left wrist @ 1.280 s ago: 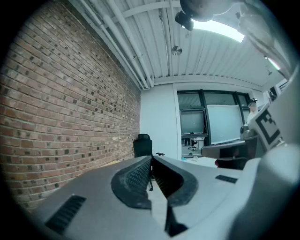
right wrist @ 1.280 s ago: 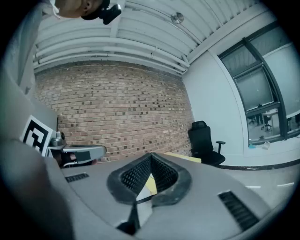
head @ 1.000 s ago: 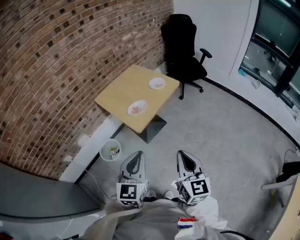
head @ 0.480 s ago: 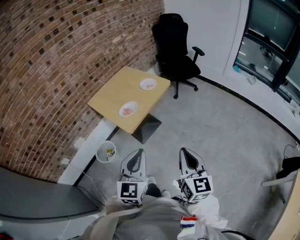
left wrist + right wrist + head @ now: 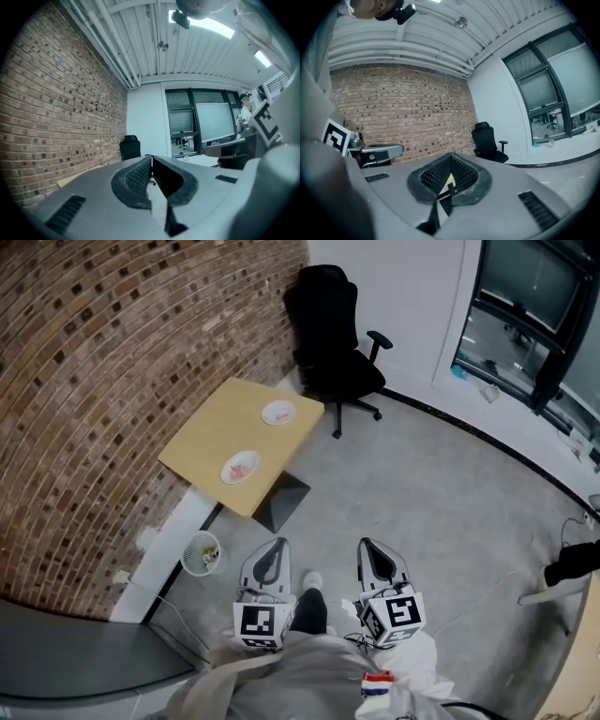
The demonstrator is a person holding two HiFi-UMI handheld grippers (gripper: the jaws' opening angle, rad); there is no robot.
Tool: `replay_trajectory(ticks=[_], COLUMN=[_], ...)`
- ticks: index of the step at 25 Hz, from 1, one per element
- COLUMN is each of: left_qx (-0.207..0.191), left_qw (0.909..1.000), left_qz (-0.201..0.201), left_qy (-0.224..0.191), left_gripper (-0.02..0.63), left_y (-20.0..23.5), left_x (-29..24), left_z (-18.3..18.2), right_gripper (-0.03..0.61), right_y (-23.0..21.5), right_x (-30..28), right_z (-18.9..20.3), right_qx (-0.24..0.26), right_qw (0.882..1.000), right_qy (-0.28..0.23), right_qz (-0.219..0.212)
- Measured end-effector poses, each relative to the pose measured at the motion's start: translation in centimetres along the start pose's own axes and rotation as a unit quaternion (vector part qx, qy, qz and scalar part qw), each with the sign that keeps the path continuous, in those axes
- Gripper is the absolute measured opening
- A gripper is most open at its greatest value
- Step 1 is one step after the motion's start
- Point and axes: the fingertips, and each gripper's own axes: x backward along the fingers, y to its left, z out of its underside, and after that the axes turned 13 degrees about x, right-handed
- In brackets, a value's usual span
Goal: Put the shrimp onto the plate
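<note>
- Both pairs of jaws are clenched on nothing. The left gripper (image 5: 151, 157) has its tips pressed together with only the room beyond them, and the right gripper (image 5: 450, 156) is the same.
- We hold the two grippers side by side, pointing level over the grey floor (image 5: 422, 493), well apart from the table (image 5: 192, 442).
- The table carries two white plates. The near plate (image 5: 226, 470) holds a pinkish heap that we take for the shrimp (image 5: 242, 468). The far plate (image 5: 265, 413) holds a smaller pinkish bit we cannot identify from here.
- A wire wastebasket (image 5: 185, 555) stands on the floor between us and the table, beside the brick wall (image 5: 84, 381), with some scraps in it.
- What could go wrong:
  - We may pick the wrong plate as source or target, since both show pink contents.
  - Arriving with the jaws clamped would push the shrimp about rather than grasp it, so they must part first.
  - The wastebasket and the table's dark foot (image 5: 281, 502) lie near our path and could be kicked.
</note>
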Motion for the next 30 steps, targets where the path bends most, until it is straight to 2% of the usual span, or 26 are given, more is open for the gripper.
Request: replay_trajectory(ticks=[7, 13, 21, 30], left_qx=[0.006, 0.011, 0.024, 0.038], left_qw=[0.9998, 0.9996, 0.9995, 0.9992], left_qz=[0.013, 0.017, 0.015, 0.010], left_qy=[0.011, 0.018, 0.016, 0.000], left_gripper=[0.015, 0.015, 0.015, 0.015], left_y=[1.5, 4.5, 9.9, 15.4], left_x=[-5.0, -10.3, -17.2, -22.5], left_z=[0.6, -0.1, -1.1, -2.3], right_gripper=[0.023, 0.023, 0.023, 0.023], right_y=[-2.1, -3.4, -4.1, -3.5], right_x=[-4.4, -10.3, -19.0, -26.8], right_z=[0.5, 0.2, -0.8, -2.3], right_qx=[0.002, 0.005, 0.025, 0.031], right_qw=[1.000, 1.000, 0.999, 0.998], right_qy=[0.013, 0.021, 0.034, 0.048], right_qz=[0.008, 0.009, 0.001, -0.007])
